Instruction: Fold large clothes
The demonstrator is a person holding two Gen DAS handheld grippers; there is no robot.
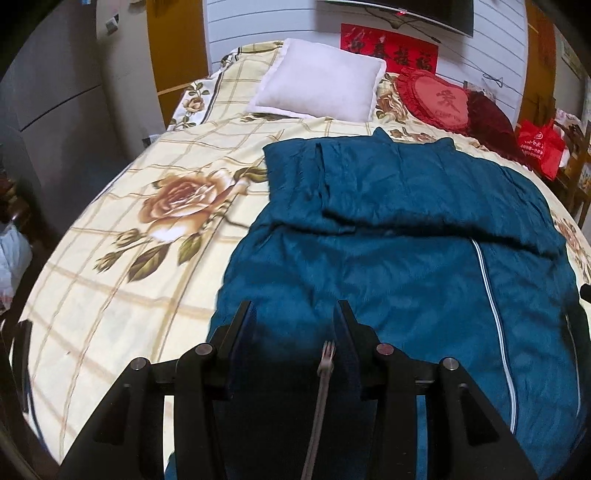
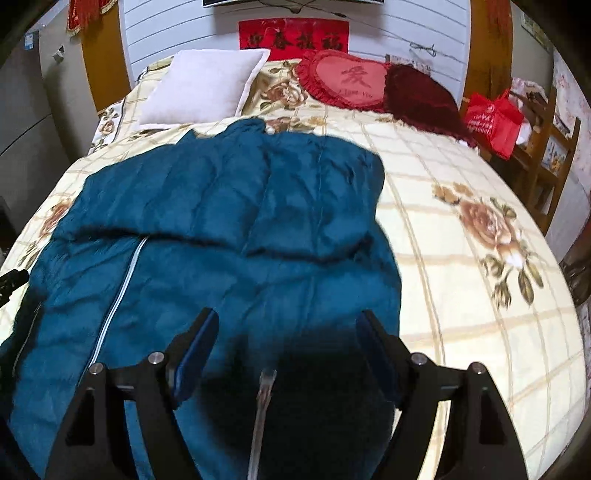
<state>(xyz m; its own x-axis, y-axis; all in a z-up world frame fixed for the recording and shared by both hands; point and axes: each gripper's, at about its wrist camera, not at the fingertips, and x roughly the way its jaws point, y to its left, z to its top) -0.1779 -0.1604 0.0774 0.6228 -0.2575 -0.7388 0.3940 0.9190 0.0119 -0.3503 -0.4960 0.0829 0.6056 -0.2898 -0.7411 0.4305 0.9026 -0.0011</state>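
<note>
Both tools hang above the near end of the teal jacket (image 1: 406, 206), left tool (image 1: 293, 314) with its jaws apart, right tool (image 2: 286, 325) likewise, gripping nothing as far as the shadow shows. The jacket lies flat on the floral bedspread (image 1: 110, 288), pillows (image 2: 203, 86) beyond.

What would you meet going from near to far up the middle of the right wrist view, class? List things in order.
right gripper → blue padded garment → floral bedspread → heart-shaped red cushion → red banner on the wall.
</note>
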